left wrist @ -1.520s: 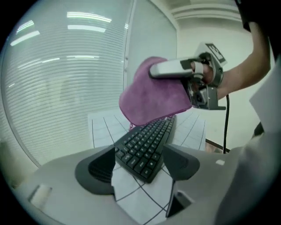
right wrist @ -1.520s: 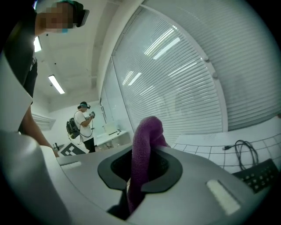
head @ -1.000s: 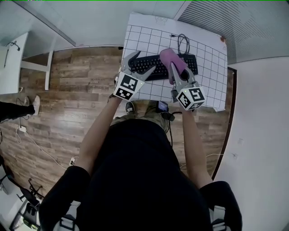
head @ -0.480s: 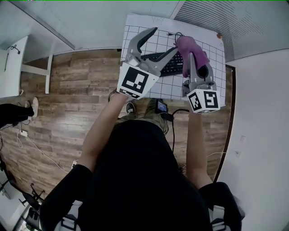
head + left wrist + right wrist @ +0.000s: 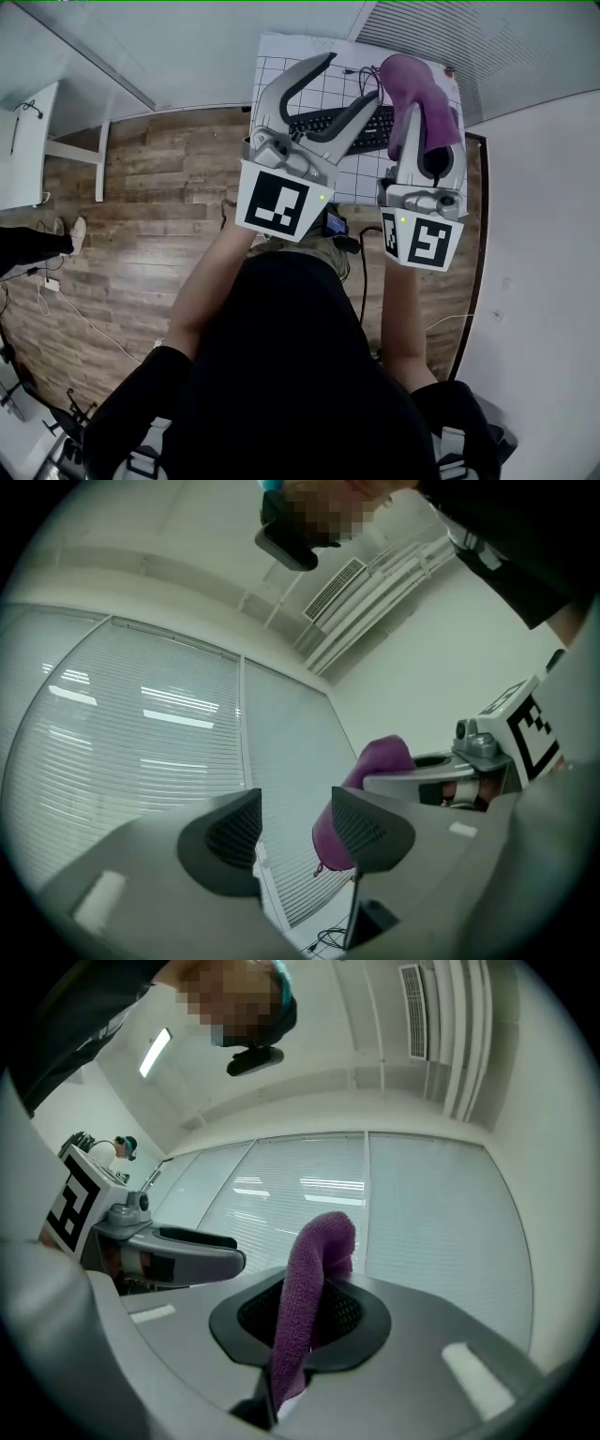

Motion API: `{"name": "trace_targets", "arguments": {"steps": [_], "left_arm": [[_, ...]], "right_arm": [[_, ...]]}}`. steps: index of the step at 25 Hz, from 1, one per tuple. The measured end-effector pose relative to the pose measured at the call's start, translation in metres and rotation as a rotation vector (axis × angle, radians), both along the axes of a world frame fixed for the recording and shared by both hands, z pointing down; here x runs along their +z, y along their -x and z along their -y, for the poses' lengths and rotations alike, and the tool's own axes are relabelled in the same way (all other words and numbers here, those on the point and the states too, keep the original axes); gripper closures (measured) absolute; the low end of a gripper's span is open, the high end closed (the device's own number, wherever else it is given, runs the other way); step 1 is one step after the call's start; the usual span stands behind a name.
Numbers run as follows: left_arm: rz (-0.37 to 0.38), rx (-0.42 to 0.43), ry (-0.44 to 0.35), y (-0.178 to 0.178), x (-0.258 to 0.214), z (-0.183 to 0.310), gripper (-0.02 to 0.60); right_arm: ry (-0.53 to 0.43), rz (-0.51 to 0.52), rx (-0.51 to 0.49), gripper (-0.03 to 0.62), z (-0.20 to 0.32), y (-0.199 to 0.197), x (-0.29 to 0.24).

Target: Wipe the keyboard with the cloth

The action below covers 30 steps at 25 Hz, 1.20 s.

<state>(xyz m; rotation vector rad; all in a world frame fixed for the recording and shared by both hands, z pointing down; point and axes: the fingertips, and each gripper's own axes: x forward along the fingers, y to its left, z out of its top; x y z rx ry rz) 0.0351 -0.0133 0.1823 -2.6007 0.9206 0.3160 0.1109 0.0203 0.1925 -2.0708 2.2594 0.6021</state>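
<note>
- The right gripper (image 5: 309,1327) is clenched on the purple cloth (image 5: 314,1260). The fabric is pinched low between the pads, and its free end rises and curls over at the top.
- In the head view the cloth sits at the upper right of the frame, apart from the black keyboard (image 5: 378,129). The keyboard lies at upper centre on a gridded sheet (image 5: 272,70).
- The left gripper (image 5: 295,836) holds nothing. Its jaws stand apart with only window blinds showing between them, and they have just been closing partway.
- Both gripper views look at ceiling and blinds, so I'd say both tools are tipped upward, off the desk.
- The cloth looks soft, light and limp, like towelling. It should fold and drag rather than slide.
- Pinched near one end, it leaves a loose tail. I reckon a grip nearer the middle would give a fuller pad for wiping.
- The keyboard seems light enough to skid, and its cable (image 5: 367,80) trails behind it. The free gripper could steady an edge.
</note>
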Motion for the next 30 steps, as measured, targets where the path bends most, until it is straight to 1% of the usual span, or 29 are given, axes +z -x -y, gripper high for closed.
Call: {"name": "trace_targets", "arguments": {"steps": [5,7,9,17,19,22,26,30], "left_arm": [[-0.011,-0.041,0.041,0.009,0.017,-0.016,0.447],[-0.019,-0.049,0.064,0.009,0.024,-0.020,0.490],[-0.026,-0.051,0.084,0.008,0.031,-0.024,0.514],[0.005,-0.054,0.126,0.005,0.061,-0.033,0.529],[0.011,-0.054,0.141,0.005,0.070,-0.036,0.541],[0.008,-0.051,0.160,0.001,0.081,-0.037,0.545],[-0.004,-0.021,0.134,-0.007,0.094,-0.034,0.561],[0.013,-0.002,0.171,-0.014,0.122,-0.027,0.561]], "right_arm": [[-0.016,-0.052,-0.011,0.556,-0.020,0.027,0.006],[-0.015,-0.048,-0.008,0.557,-0.024,0.028,0.011],[0.005,-0.036,-0.003,0.557,-0.028,0.024,0.019],[0.110,-0.047,0.046,0.557,-0.045,0.006,0.060],[0.127,-0.050,0.058,0.557,-0.050,0.004,0.071],[0.144,-0.043,0.066,0.557,-0.050,0.006,0.086],[0.120,-0.066,0.043,0.557,-0.038,0.015,0.097],[0.142,-0.025,0.041,0.559,-0.029,0.018,0.118]]}}
